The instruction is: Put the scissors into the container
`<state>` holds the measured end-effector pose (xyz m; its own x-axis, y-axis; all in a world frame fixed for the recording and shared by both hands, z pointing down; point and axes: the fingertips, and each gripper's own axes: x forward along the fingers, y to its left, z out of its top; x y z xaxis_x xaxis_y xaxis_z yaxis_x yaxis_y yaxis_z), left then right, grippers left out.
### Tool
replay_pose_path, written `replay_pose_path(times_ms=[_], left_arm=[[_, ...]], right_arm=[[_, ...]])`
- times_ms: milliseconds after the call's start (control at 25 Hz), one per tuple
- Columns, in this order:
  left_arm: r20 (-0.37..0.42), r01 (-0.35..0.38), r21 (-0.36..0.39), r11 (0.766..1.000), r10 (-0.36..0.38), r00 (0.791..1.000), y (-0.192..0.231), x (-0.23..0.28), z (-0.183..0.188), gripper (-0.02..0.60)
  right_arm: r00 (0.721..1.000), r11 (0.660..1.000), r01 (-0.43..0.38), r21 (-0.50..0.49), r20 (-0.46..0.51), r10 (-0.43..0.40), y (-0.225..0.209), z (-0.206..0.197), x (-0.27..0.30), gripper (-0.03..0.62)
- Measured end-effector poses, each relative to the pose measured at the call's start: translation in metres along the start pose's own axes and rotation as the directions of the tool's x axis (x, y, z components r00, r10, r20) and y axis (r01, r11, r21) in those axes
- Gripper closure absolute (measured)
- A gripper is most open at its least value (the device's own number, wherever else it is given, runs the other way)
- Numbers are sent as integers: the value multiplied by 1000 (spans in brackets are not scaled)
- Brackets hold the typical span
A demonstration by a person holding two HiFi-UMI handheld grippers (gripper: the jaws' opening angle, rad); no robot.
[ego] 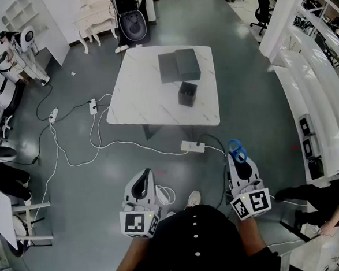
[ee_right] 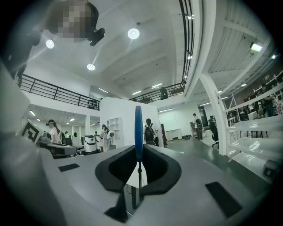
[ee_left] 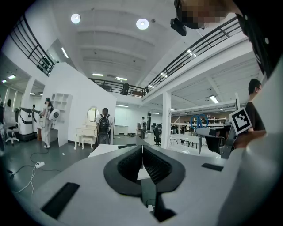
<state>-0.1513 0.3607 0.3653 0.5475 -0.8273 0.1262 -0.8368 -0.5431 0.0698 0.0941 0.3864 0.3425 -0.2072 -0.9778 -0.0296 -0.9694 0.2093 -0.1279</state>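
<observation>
My right gripper (ego: pixel 238 157) is shut on the scissors (ego: pixel 237 150), whose blue handles stick out past the jaw tips. In the right gripper view the scissors (ee_right: pixel 138 132) stand edge-on between the pads of the right gripper (ee_right: pixel 138 170), handle up. Pads pressed together and nothing between them, my left gripper (ee_left: pixel 142 156) is shut; in the head view it (ego: pixel 142 181) hangs at the lower left. The black open container (ego: pixel 187 93) stands on the white marble table (ego: pixel 144 99), well ahead of both grippers. The scissors (ee_left: pixel 199 121) also show at the right of the left gripper view.
Two dark flat boxes (ego: pixel 179 65) lie on the table behind the container. A power strip (ego: pixel 192 146) and white cables (ego: pixel 100 142) lie on the grey floor between me and the table. White shelving (ego: pixel 312 110) runs along the right. A person's arm (ego: pixel 326 226) reaches in at the lower right.
</observation>
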Motion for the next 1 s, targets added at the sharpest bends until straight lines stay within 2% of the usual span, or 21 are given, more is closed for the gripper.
replay_pose_path(times_ms=[560, 1000], left_arm=[[-10, -4, 9, 1000, 4, 1000, -12, 31, -2, 552], [-11, -55, -2, 999, 55, 998, -16, 54, -3, 552]], right_arm=[[1000, 1000, -9, 16, 14, 8, -30, -1, 15, 543], [999, 999, -36, 33, 7, 36, -62, -7, 33, 543]])
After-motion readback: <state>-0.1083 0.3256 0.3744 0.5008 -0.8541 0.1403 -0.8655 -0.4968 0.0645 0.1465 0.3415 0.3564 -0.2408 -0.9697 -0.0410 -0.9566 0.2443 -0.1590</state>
